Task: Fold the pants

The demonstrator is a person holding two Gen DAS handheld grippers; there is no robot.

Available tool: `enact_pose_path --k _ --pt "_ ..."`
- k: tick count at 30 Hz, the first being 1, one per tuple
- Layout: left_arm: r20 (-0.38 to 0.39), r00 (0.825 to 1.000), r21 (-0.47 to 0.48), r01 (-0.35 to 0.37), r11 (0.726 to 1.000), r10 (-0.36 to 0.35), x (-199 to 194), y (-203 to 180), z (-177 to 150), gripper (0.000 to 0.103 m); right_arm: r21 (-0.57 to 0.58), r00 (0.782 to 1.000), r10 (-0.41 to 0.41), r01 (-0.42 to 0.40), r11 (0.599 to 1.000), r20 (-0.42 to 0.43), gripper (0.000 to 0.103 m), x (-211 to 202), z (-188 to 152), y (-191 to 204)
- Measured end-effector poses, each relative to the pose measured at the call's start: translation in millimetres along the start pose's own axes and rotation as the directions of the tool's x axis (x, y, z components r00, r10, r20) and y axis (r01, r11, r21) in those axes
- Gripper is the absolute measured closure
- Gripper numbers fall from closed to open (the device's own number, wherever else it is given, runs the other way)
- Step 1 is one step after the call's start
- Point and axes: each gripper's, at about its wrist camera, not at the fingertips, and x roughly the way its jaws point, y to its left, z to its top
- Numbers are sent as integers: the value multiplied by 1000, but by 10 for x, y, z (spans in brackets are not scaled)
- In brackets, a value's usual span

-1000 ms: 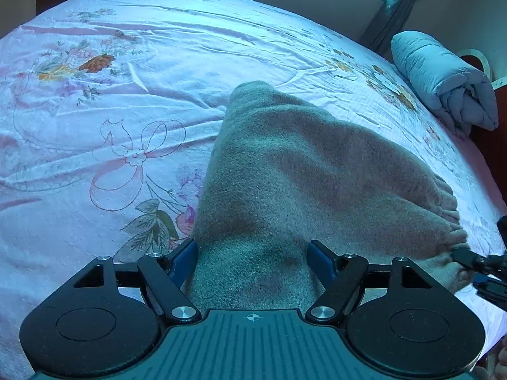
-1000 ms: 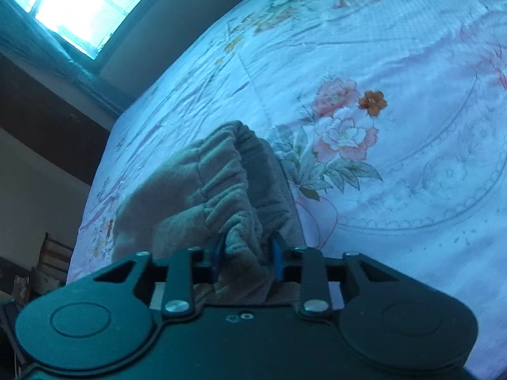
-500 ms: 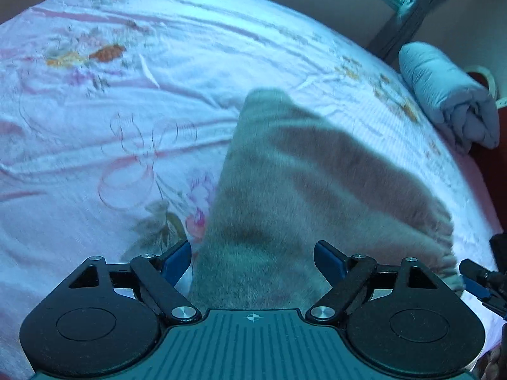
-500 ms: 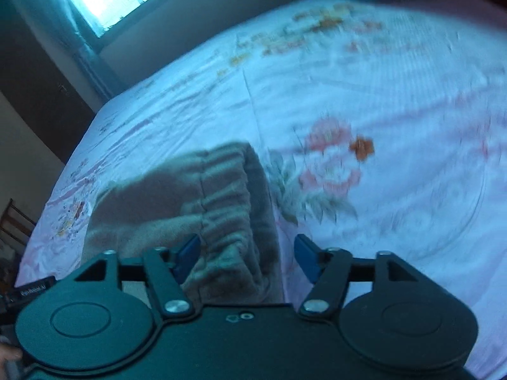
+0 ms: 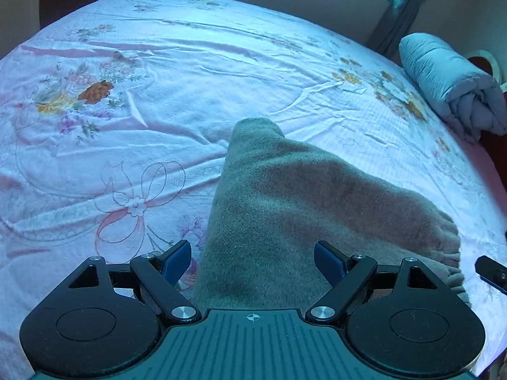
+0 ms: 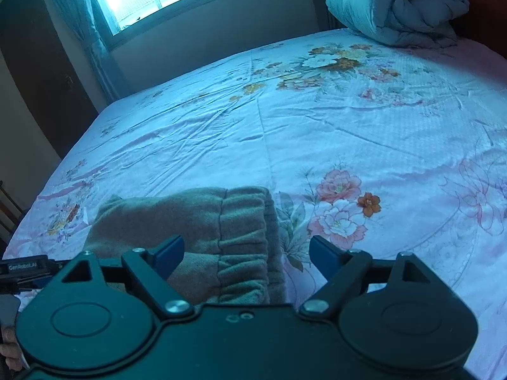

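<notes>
I am opening my right gripper above the folded pants, left gripper apart, risking snagging the waistband

Only one marking is showing: small pale lettering is sitting on the black bar of the left gripper, at the near left edge of the right wrist view. The lettering is appearing as a single short word beginning "Gen", but the remaining characters are blurring too much to be read with certainty. No other text, number, brand or sign is reading legibly in either view.
</notes>
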Motion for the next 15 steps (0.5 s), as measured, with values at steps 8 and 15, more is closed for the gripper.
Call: enact_pose_path --k 8,15 --pt "-4 998 59 -67 996 68 138 -104 28 19 -48 1000 -24 24 999 2 18 83 20 121" --pt "-25 997 81 -73 994 76 248 -65 104 19 -36 997 -49 47 998 -63 13 333 44 6"
